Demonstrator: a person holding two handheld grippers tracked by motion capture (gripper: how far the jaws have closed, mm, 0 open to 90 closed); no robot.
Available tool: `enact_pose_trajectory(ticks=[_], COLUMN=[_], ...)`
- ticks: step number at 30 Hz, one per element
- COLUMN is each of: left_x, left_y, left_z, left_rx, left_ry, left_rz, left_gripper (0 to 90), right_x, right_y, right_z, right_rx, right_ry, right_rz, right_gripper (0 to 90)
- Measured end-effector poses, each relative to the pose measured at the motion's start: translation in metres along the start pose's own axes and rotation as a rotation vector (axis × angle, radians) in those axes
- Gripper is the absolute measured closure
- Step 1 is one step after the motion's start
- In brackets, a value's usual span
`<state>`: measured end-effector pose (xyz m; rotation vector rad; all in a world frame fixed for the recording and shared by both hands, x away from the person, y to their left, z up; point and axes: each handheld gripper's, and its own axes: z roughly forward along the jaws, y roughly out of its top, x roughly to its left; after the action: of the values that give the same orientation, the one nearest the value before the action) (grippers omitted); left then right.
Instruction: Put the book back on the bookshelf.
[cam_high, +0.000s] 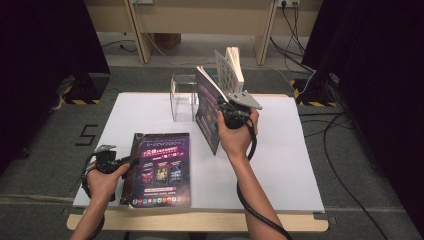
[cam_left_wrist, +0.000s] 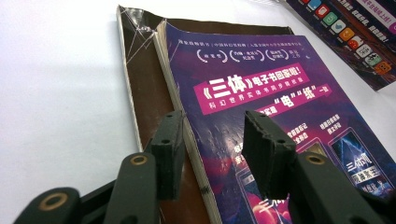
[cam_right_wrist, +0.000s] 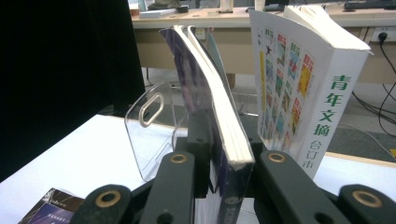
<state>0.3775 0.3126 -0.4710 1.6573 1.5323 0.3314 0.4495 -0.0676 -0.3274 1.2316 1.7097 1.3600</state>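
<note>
From the high view, the right gripper (cam_high: 231, 111) holds a thin purple book (cam_high: 207, 112) up on its edge, above the middle of the white surface (cam_high: 280, 150), a bit toward the far edge. The hand hides the fingers here. Behind it stands a thick white book (cam_high: 233, 69), near the far edge. A clear plastic stand (cam_high: 183, 97) is just beside them. A second purple book (cam_high: 159, 169) lies flat near the front left corner. The left gripper (cam_high: 131, 161) sits at that book's left edge, and its fingers are too small to make out.

In the left gripper view, the flat book (cam_left_wrist: 280, 116) has a bent, cracked brown cover at its far corner. The fingers (cam_left_wrist: 169, 149) are spread apart over the book's edge, not squeezing it. Part of the book is cut off at the bottom.

In the right gripper view, the fingers (cam_right_wrist: 198, 140) pinch the thin book (cam_right_wrist: 215, 116) by its bottom edge. Its pages show cream, and its cover is purple. The thick white book (cam_right_wrist: 299, 84) stands just beside it, with green letters on its spine. The clear stand (cam_right_wrist: 152, 126) is partly hidden behind the book.
</note>
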Motion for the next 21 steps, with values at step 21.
enact_pose_trajectory(ticks=[21], left_x=[0.002], left_y=[-0.001], left_z=[0.0], left_rx=[0.002], left_ry=[0.003], left_rz=[-0.001], left_gripper=[57.8], right_x=[0.004], right_y=[0.015], right_z=[0.009], right_rx=[0.063], right_ry=[0.017], right_rz=[0.021], right_gripper=[84.4])
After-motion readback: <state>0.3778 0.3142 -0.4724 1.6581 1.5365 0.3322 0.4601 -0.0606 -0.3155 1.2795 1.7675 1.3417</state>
